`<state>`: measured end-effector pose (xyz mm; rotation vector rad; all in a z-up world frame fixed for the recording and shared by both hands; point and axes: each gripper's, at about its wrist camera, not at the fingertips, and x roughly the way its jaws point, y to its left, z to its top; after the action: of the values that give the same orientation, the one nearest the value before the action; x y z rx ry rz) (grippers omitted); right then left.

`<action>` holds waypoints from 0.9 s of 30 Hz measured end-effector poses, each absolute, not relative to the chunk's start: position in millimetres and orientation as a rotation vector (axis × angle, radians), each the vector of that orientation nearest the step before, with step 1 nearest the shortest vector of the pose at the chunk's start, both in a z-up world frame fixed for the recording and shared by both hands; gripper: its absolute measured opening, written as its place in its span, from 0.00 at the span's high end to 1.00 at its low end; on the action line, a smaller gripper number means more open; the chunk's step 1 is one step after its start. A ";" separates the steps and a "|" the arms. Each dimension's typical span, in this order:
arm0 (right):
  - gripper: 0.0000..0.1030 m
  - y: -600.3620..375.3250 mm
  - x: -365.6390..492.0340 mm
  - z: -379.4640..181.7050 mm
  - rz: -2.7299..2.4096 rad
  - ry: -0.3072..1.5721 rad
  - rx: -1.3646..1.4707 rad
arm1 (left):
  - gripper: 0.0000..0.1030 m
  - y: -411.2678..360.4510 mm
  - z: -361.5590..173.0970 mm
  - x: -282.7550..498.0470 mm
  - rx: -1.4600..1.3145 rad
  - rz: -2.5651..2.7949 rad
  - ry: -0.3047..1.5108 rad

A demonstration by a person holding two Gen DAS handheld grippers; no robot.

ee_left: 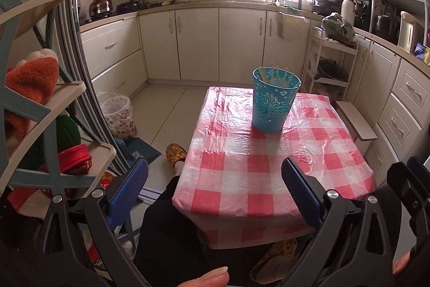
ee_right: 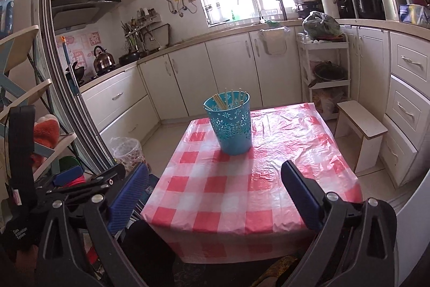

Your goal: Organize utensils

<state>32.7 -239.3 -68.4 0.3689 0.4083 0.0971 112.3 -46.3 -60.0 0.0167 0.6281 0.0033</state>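
Blue cup (ee_left: pixel 274 101) of chopsticks (ee_left: pixel 271 75) standing on the checked bench (ee_left: pixel 242 174), left gripper (ee_left: pixel 215 190) and right gripper (ee_right: pixel 215 192) both short of it, jaws wide, nothing held

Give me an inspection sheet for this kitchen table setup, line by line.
Surface: table under a pink checked plastic cover, wrinkled.
Job's things: blue basket upright on the far part, chopsticks standing inside.
Clutter: nothing seen on the table.
Grippers: left gripper and right gripper both with jaws open, nothing between them.
Cables: nothing seen near the table.
Surroundings: small stool beside the table, lined bin on the floor.
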 end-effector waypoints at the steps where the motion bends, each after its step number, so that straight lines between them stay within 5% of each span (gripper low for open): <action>1: 0.08 -237.6 28.7 -67.5 0.092 0.404 0.364 | 0.07 -44.2 -58.7 108.0 0.015 0.004 0.624; 27: 0.07 -213.8 -2.3 -61.6 0.099 0.378 0.305 | 0.07 -25.4 -52.0 82.3 -0.013 0.011 0.591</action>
<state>-2.3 -213.8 -61.6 0.3050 0.3776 0.0987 82.3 -25.4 -52.0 -0.0125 0.5910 0.0115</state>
